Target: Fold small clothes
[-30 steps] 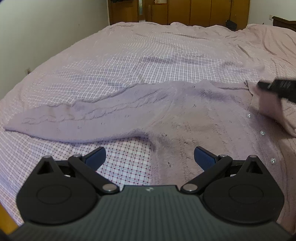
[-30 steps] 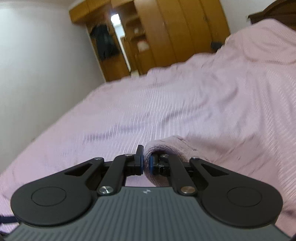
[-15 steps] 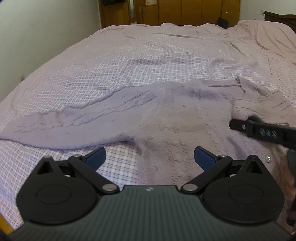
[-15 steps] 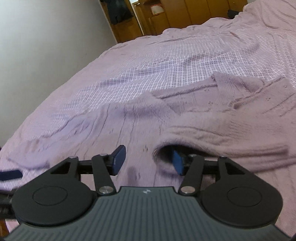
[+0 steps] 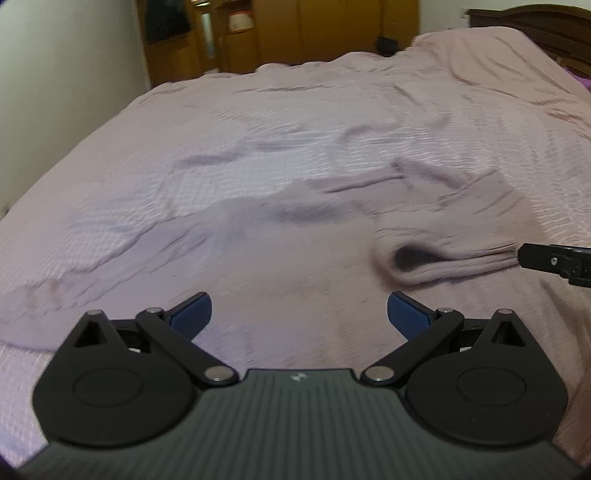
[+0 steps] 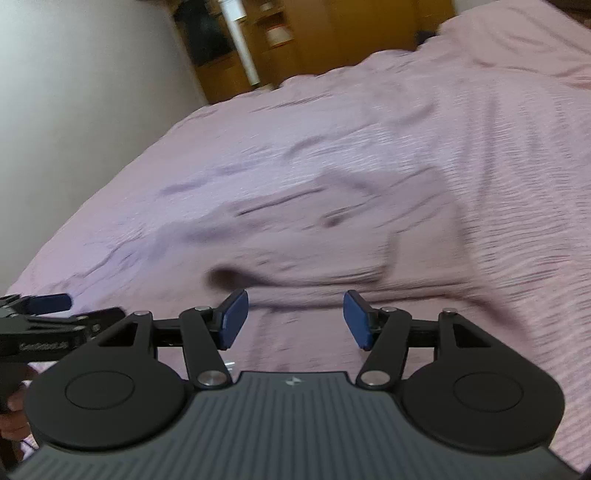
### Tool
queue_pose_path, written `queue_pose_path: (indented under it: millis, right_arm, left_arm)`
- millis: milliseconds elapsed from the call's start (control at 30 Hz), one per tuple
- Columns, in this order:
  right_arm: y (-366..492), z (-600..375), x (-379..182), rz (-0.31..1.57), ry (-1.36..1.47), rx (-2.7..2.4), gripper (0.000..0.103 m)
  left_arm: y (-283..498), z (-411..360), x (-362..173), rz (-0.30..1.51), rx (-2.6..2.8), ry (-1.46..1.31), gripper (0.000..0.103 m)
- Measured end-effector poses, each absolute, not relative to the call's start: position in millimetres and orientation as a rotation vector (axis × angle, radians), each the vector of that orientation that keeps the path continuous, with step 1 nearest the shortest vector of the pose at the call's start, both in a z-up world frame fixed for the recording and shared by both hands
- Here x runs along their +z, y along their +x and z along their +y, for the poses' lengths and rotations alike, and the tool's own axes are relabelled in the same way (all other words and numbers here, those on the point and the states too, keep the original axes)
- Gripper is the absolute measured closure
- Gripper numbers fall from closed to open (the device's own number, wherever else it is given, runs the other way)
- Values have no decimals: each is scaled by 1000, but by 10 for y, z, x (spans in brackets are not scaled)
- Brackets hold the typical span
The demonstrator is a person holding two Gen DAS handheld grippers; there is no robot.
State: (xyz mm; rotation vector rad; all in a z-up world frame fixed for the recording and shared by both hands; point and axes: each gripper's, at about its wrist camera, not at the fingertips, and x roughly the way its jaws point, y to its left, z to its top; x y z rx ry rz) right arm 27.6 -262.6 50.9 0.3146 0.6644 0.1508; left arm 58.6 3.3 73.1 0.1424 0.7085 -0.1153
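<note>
A pale lilac knitted cardigan (image 5: 280,243) lies spread on the bed. Its right sleeve (image 5: 443,262) is folded across the body, the open cuff facing left; it also shows in the right wrist view (image 6: 295,269), blurred. Its left sleeve (image 5: 92,284) stretches out to the left. My left gripper (image 5: 299,314) is open and empty, low over the cardigan's body. My right gripper (image 6: 295,317) is open and empty just in front of the folded sleeve. Its fingertip (image 5: 543,256) shows at the right edge of the left wrist view.
A pink checked bedspread (image 5: 295,122) covers the whole bed. A white wall (image 5: 55,92) stands on the left. Wooden wardrobes (image 5: 280,33) stand beyond the far edge. A dark headboard (image 5: 535,22) is at the far right.
My right gripper carried the sleeve over the body, opened and let it go. It has now backed off. My left gripper stayed open and moved right over the body.
</note>
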Motion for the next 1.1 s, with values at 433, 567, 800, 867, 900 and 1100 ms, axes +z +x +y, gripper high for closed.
queue_pose_path:
  millis: [433,567,800,867,900,1100]
  right_arm:
    - [342,-3215,308,709,373,47,75]
    - [398,-3283,225,716,397,29,75]
    - [433,-3418,18,745,477,35,75]
    - [432,-3428,-14,744,482,41,75]
    - [435,-3427,-28,744,480,42,75]
    - [438,-3423,-87,752,477,46,75]
  left_arm:
    - [865,-994,558,659,-378,207,19]
    - [973,-1206,495,680,-457,209,36]
    - [1095,-1510,304,717,-552,279,42]
    - [1130,-1567,244,723,-540,294,42]
    - [1148,-1582,224,724,-533,293,42]
    - [1186,-1536,183,701,-497,216,42]
